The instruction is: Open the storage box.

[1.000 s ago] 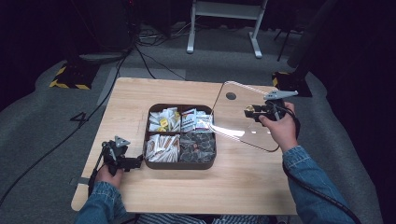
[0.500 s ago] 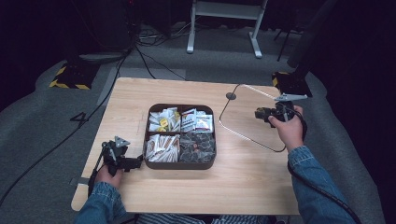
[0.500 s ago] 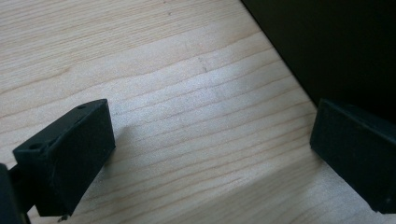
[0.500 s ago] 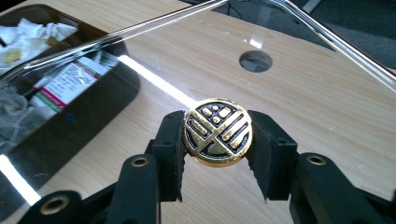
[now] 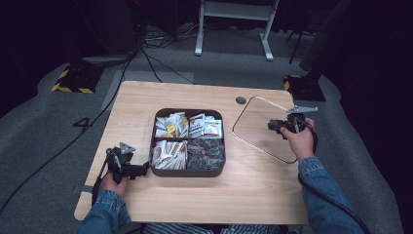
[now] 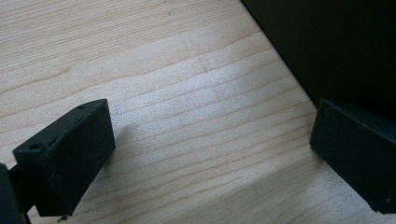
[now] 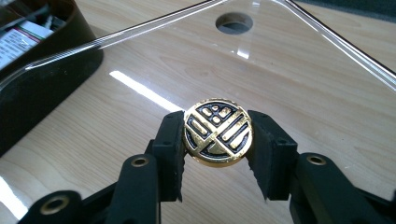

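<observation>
The right gripper (image 7: 217, 161) has its jaws closed on the round gold-and-black knob (image 7: 218, 138) of a clear lid (image 7: 299, 79), one black pad pressing each side of the knob. The lid lies low over the right part of the desk (image 5: 146, 105), flat or nearly so, well to the right of the box it belongs to; whether its far edge already rests on the wood cannot be told. Seen from above, the right hand (image 5: 298, 139) holds the gripper over the lid's near right corner, with a small round hole (image 5: 240, 100) in the desk just beyond the lid.

The left gripper (image 5: 139, 169) rests on the desk with its jaws wide apart and nothing between them, close against the dark wall of the box (image 5: 187, 171). This box (image 6: 327, 46) has four compartments filled with sachets and packets.

To finish setting the lid down well, it should be lowered level so no corner knocks first, kept clear of the box rim, and the knob let go only once the whole lid lies flat.
</observation>
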`<state>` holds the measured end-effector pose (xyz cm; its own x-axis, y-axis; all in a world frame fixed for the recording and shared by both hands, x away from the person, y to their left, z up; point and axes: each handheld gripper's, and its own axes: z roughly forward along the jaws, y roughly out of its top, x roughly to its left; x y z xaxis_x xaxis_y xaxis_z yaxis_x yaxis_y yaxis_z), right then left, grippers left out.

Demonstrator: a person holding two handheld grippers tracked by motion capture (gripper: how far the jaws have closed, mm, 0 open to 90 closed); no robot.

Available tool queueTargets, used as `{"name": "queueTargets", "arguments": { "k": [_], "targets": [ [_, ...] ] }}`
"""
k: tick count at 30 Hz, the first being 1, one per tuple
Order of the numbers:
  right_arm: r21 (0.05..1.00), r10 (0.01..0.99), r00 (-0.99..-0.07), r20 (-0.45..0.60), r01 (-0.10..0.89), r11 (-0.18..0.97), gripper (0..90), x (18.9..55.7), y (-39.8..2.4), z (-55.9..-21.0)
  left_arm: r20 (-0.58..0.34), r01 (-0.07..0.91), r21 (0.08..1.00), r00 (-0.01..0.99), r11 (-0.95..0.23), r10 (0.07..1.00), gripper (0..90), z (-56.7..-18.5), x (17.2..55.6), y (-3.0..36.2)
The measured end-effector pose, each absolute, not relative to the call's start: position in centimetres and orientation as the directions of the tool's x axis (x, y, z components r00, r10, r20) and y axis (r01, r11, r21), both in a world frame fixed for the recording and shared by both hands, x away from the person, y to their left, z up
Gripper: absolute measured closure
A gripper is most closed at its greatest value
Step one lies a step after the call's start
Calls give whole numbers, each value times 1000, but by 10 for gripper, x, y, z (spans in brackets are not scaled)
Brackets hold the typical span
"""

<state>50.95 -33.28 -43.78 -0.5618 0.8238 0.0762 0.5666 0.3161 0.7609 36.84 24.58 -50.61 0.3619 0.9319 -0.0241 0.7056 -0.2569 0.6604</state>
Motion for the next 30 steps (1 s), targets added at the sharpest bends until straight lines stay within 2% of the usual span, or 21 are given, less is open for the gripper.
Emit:
{"name": "queueTargets", "arguments": {
  "k": [12, 30],
  "targets": [
    [733, 834, -546, 77, 598, 324, 590, 509, -337, -468, -24, 706, 660, 362, -257, 932, 1, -506, 368, 246],
    [728, 832, -549, 79, 601, 328, 589, 508, -332, -490, -25, 706, 660, 363, -257, 932, 0, -506, 368, 246]
  ]
}}
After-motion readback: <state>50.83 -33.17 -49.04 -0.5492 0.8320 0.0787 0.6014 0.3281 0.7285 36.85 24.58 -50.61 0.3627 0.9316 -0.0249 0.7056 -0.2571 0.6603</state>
